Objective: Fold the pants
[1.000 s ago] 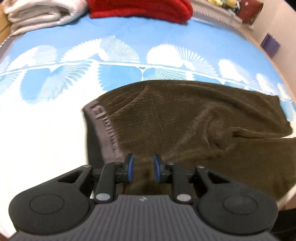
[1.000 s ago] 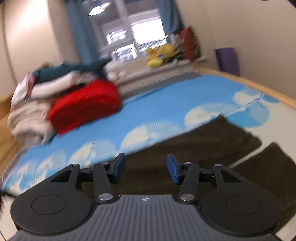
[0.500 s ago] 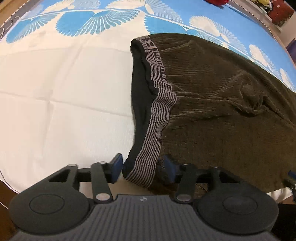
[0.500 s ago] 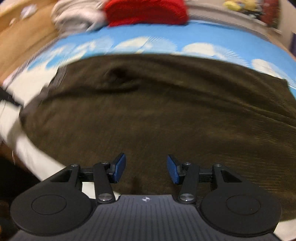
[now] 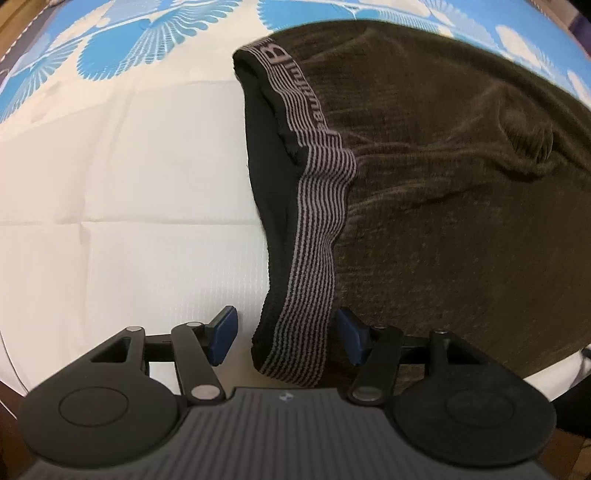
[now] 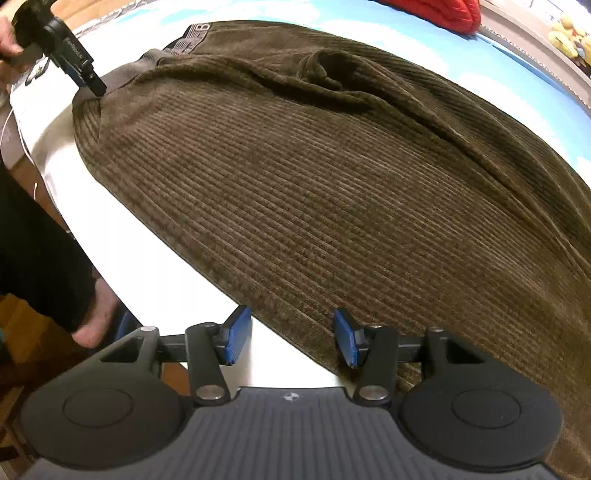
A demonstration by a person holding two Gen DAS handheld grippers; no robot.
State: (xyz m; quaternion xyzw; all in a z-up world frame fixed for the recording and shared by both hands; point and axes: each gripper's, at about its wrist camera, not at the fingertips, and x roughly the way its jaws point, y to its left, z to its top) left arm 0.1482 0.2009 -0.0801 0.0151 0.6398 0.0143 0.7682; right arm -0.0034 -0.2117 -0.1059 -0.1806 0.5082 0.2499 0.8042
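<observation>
One pair of brown corduroy pants (image 5: 461,184) lies spread flat on a bed (image 5: 129,184) covered in a white and blue fan-patterned sheet. The left gripper (image 5: 286,338) points steeply down at the near end of the striped waistband (image 5: 314,229); its jaws have just been opening and now stand spread, the waistband's end lying between the two blue pads (image 5: 221,332) with a gap on the left side, while the right pad sits close against the cloth and contact there cannot be judged. To the left of this gripper the sheet is bare and open; ahead and to its right the pants fill the space.

The right gripper (image 6: 291,341) hovers over the near side seam of the pants (image 6: 332,203), jaws spread, with the cloth's edge running slantwise between its pads (image 6: 236,338); neither pad presses the fabric. Left of its left pad lies a bare white strip of bed (image 6: 122,236), then the bed's edge, just beyond which stand the person's dark-clothed leg (image 6: 33,236) and a bare foot (image 6: 98,319). Far ahead and to the left, the left gripper (image 6: 90,83) is seen at the waistband corner, held by a hand (image 6: 7,35). One red folded item (image 6: 436,11) and some yellow soft toys (image 6: 569,35) sit far ahead to the right, well apart from the pants. A rumpled fold stands up in the cloth ahead of the right gripper.
</observation>
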